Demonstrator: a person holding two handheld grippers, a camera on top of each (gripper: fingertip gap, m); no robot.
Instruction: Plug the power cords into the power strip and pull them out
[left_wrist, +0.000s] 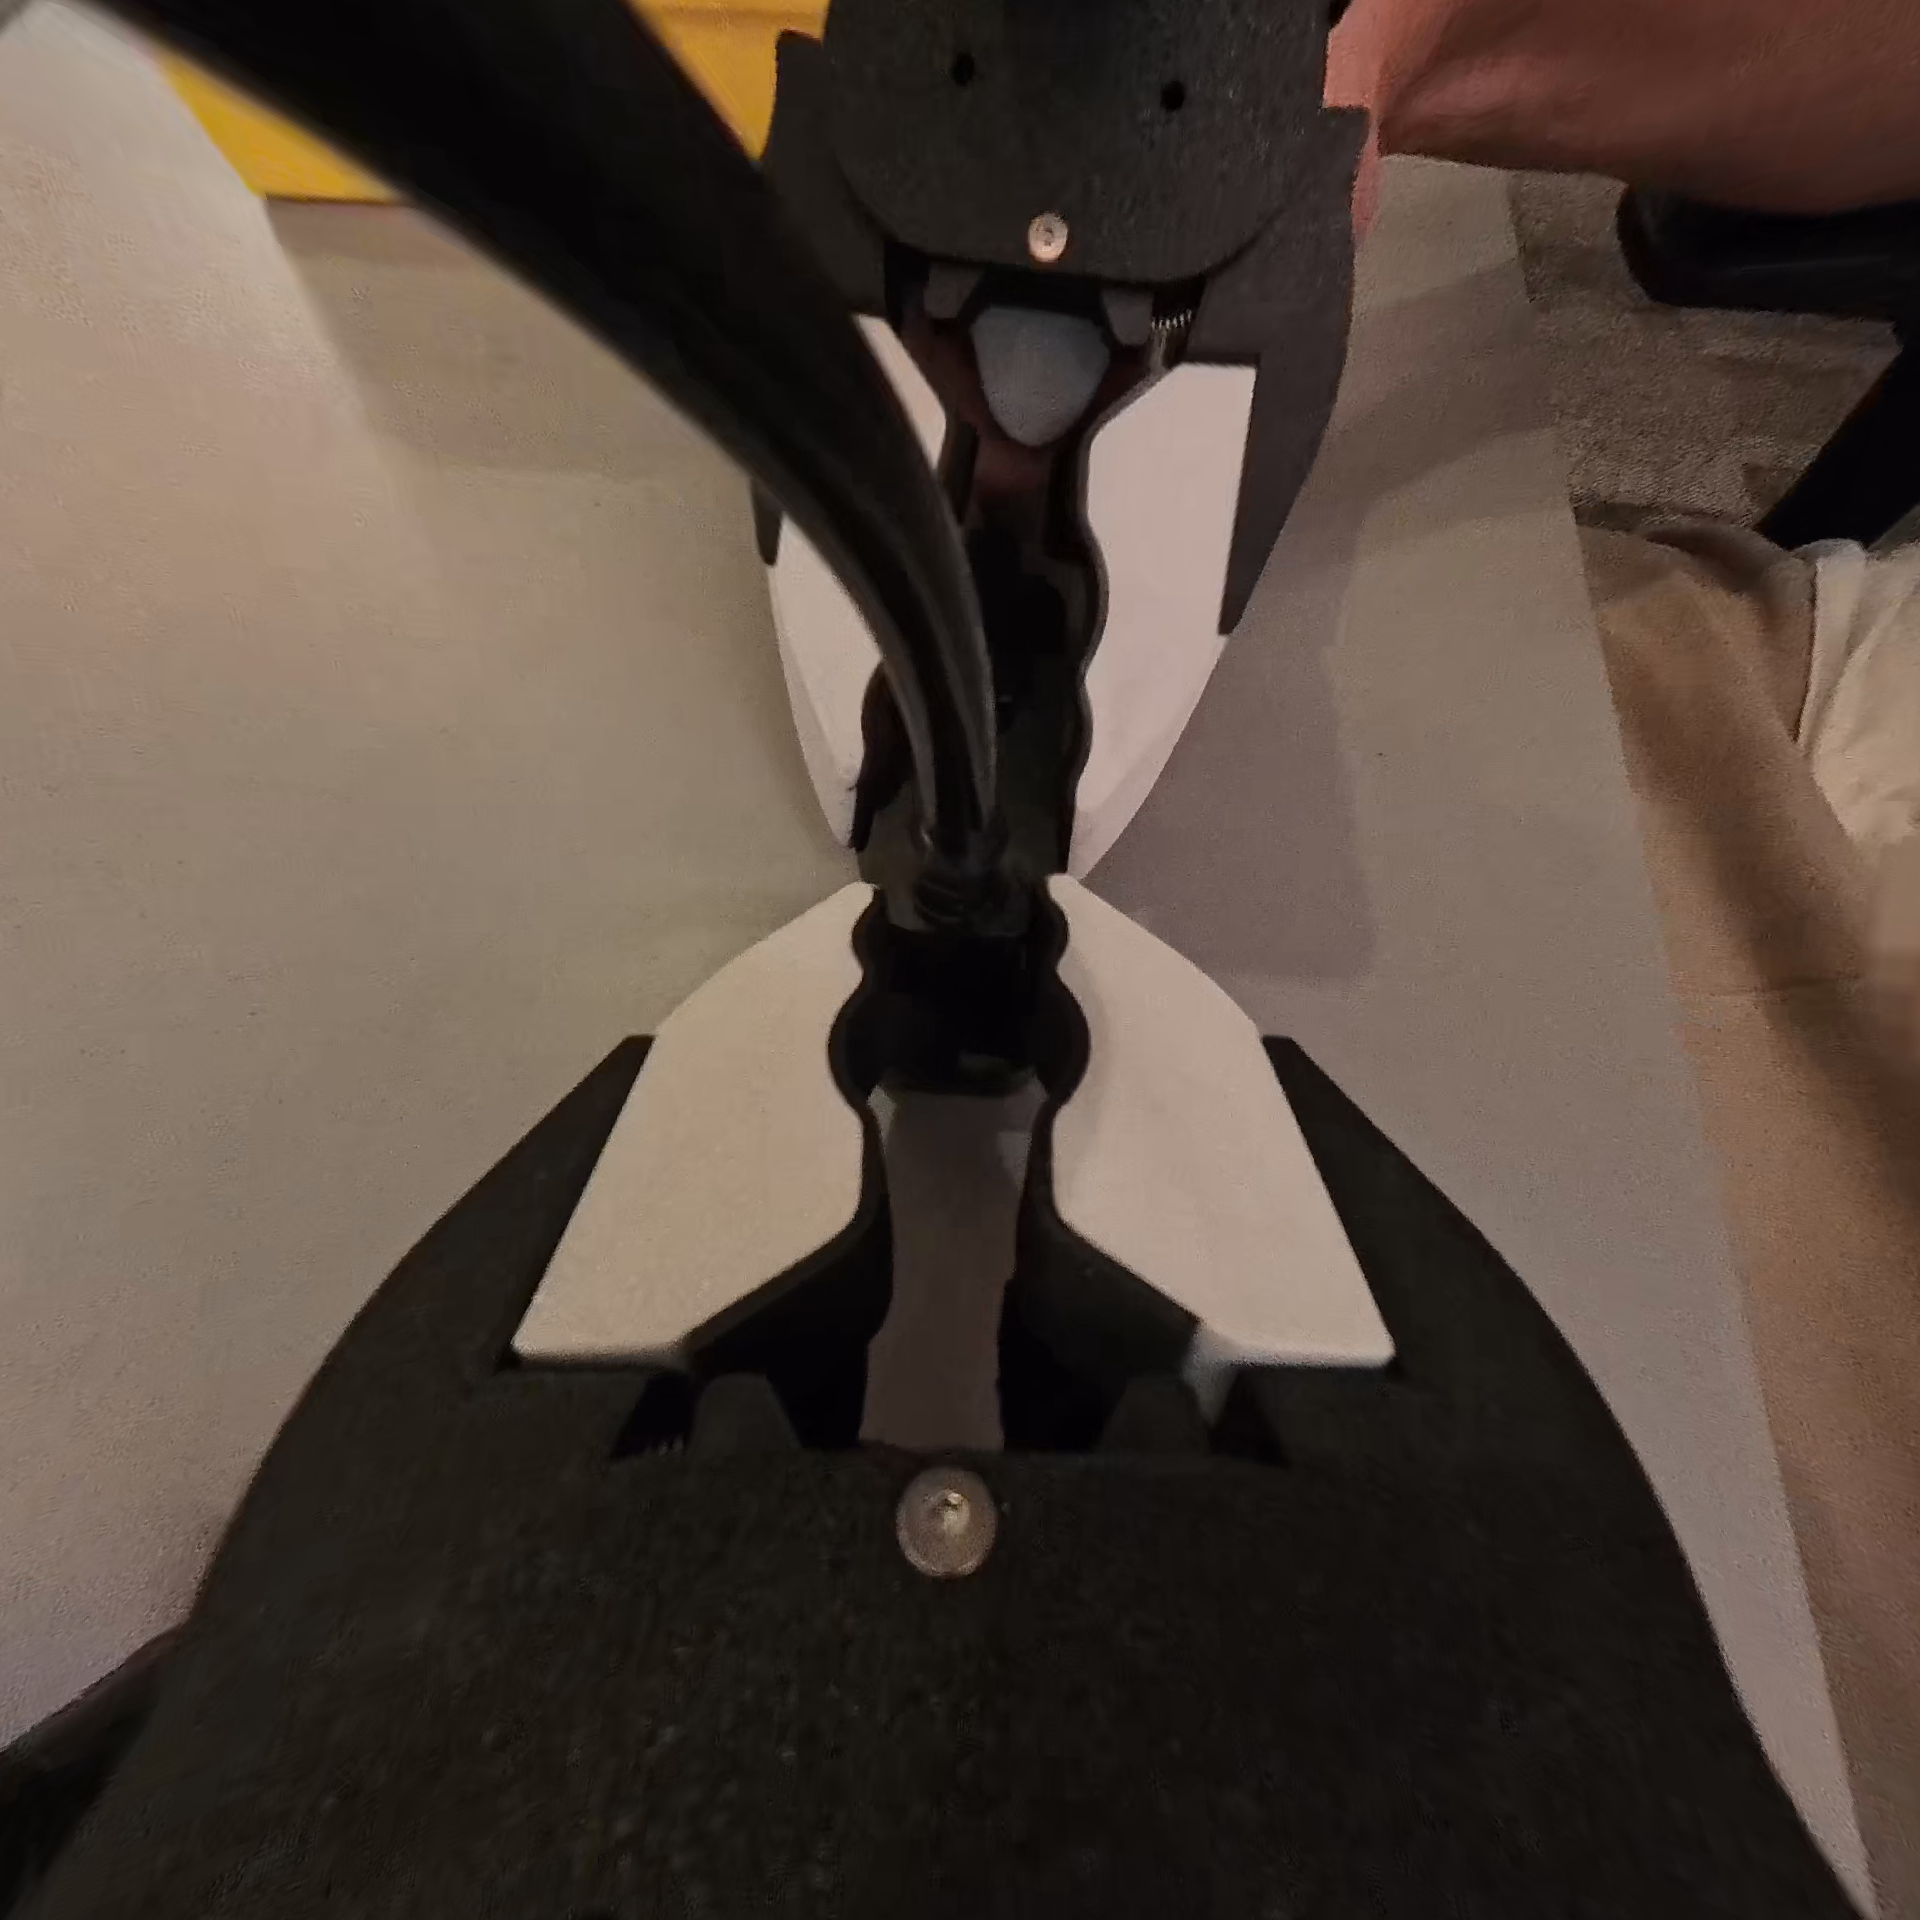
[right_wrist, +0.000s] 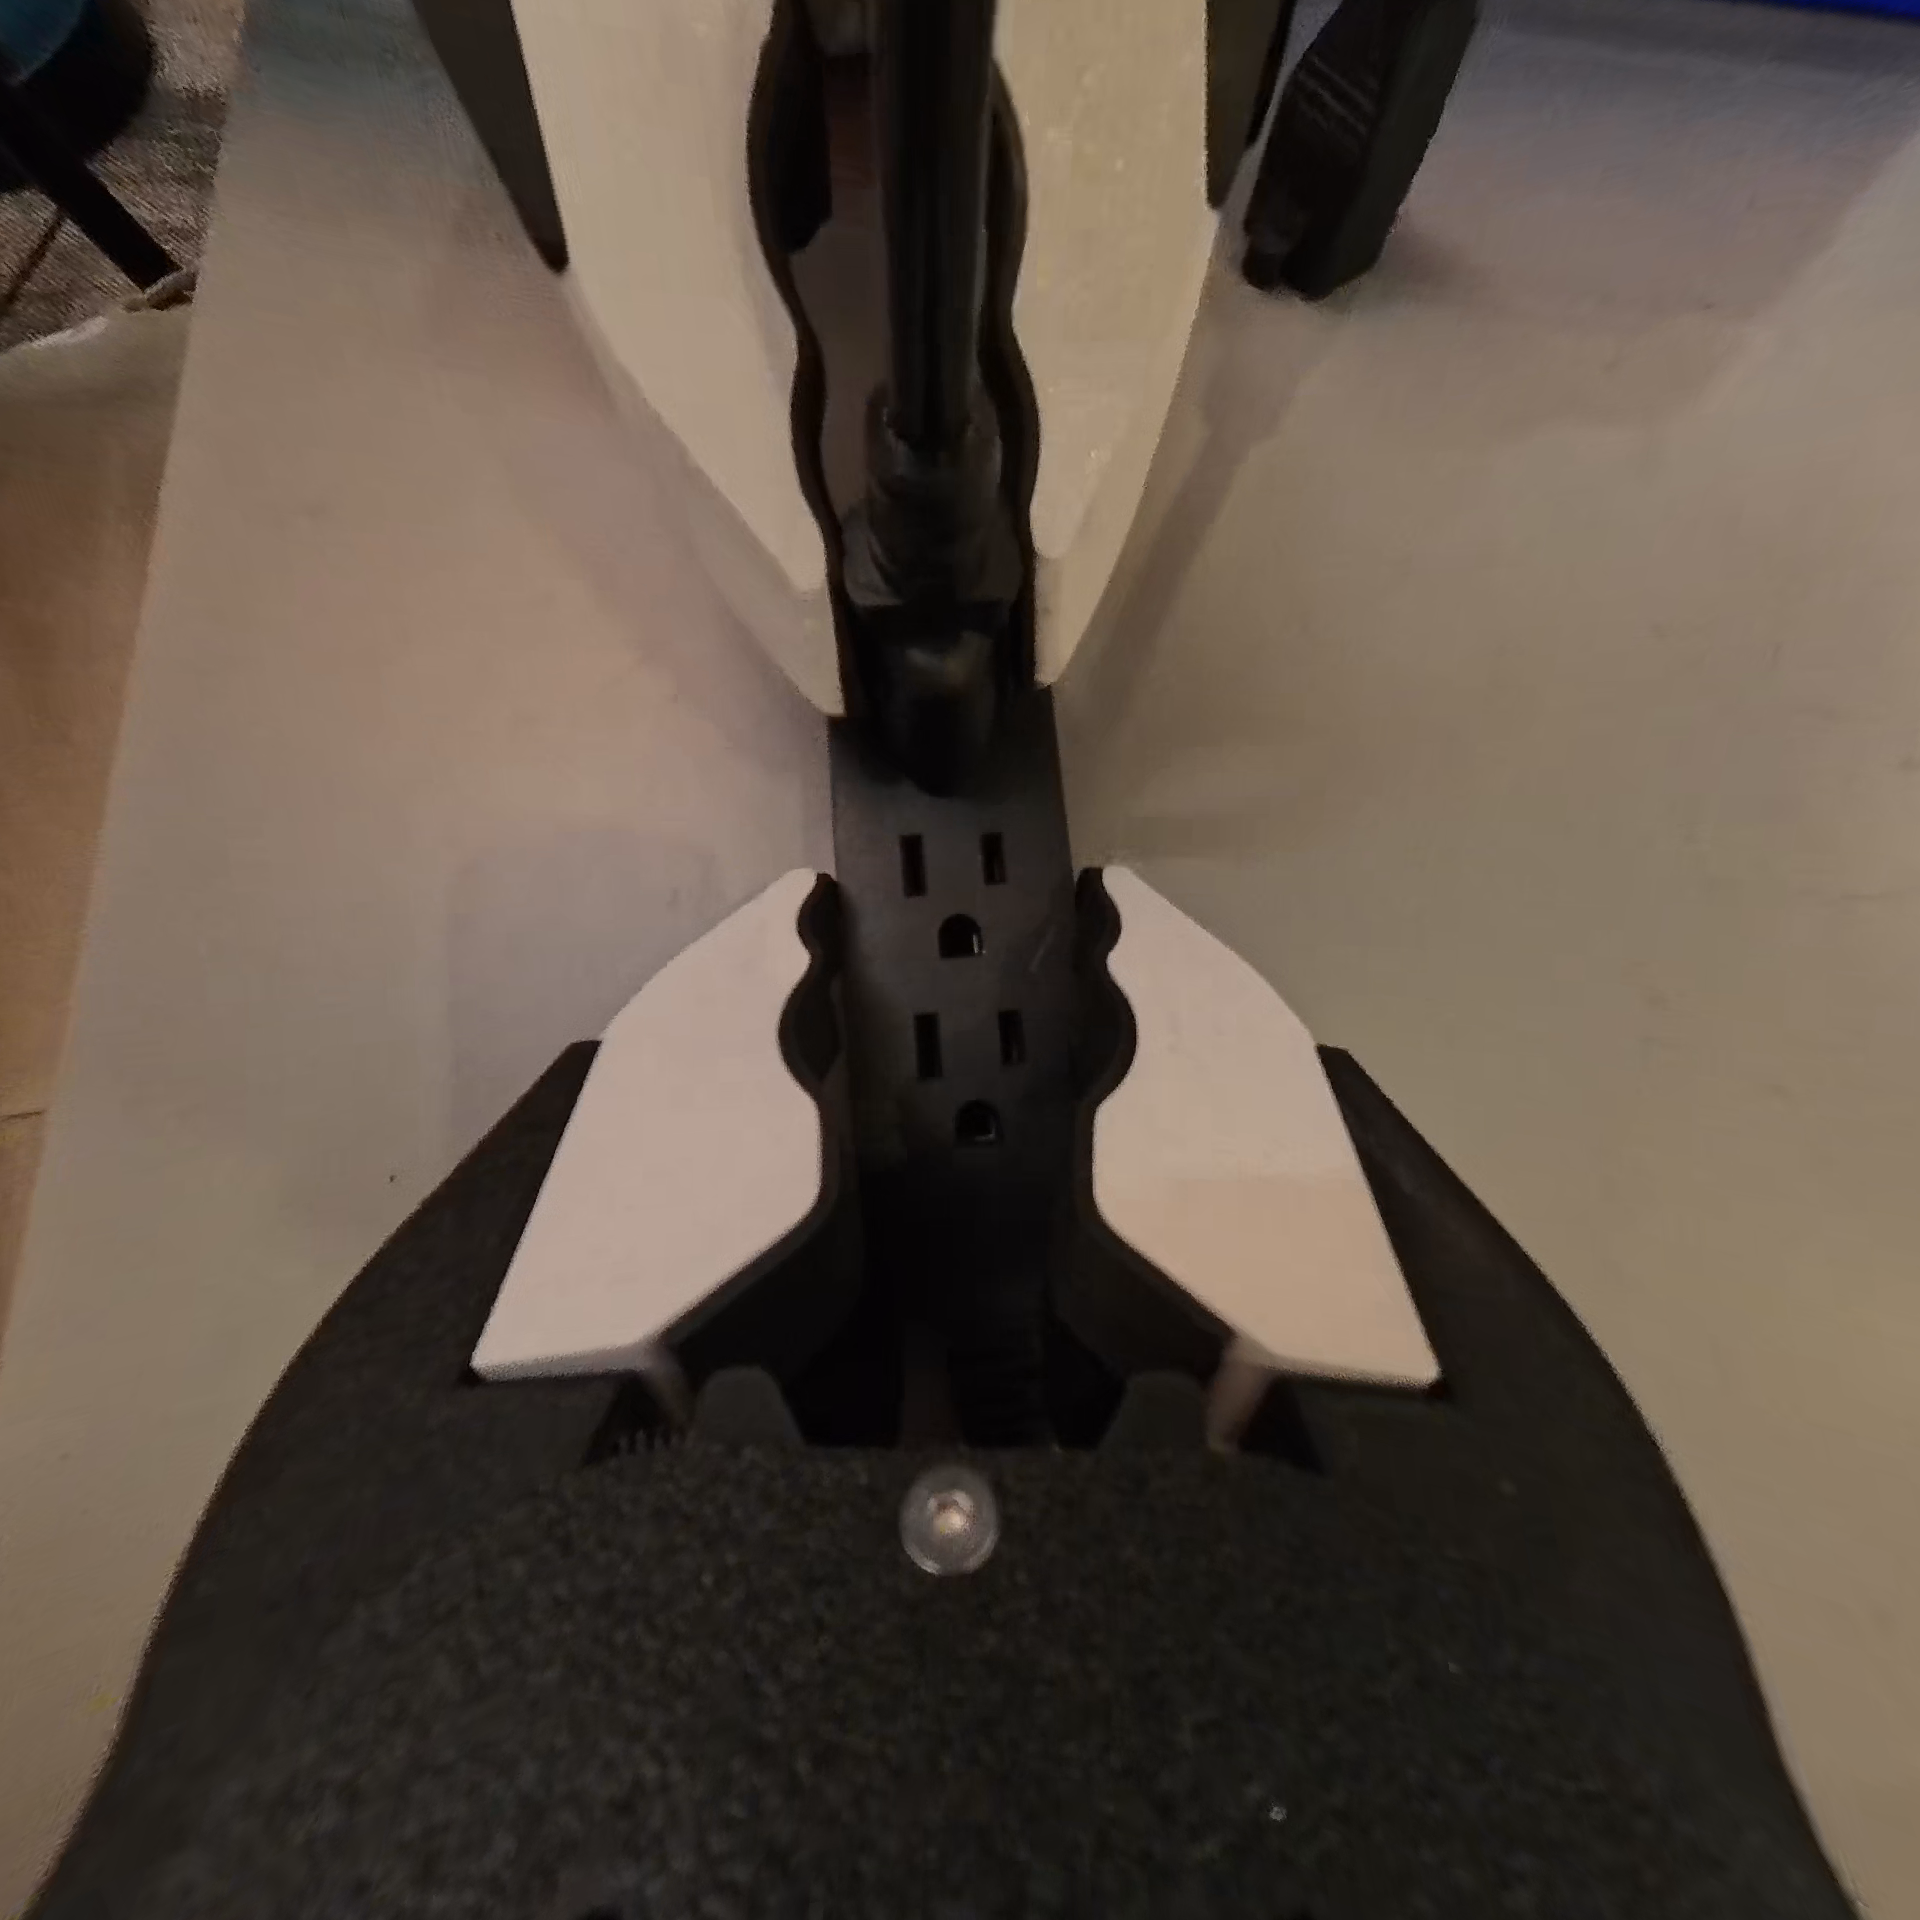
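A black power strip lies on the white table; two of its free outlets face up. My right gripper is shut on the strip's sides. Opposite it, my left gripper is shut on a black plug that stands on the strip's far outlet, its prongs hidden. In the left wrist view my left gripper holds the same plug, and its black cord arcs up and to the left. The right gripper faces it tip to tip.
A person's hand holds the right gripper at top right. A yellow object lies at the table's far left. Beige cloth lies along the table's right edge. Grey carpet shows beyond the table's edge. Left tips to right tips: about 4 centimeters.
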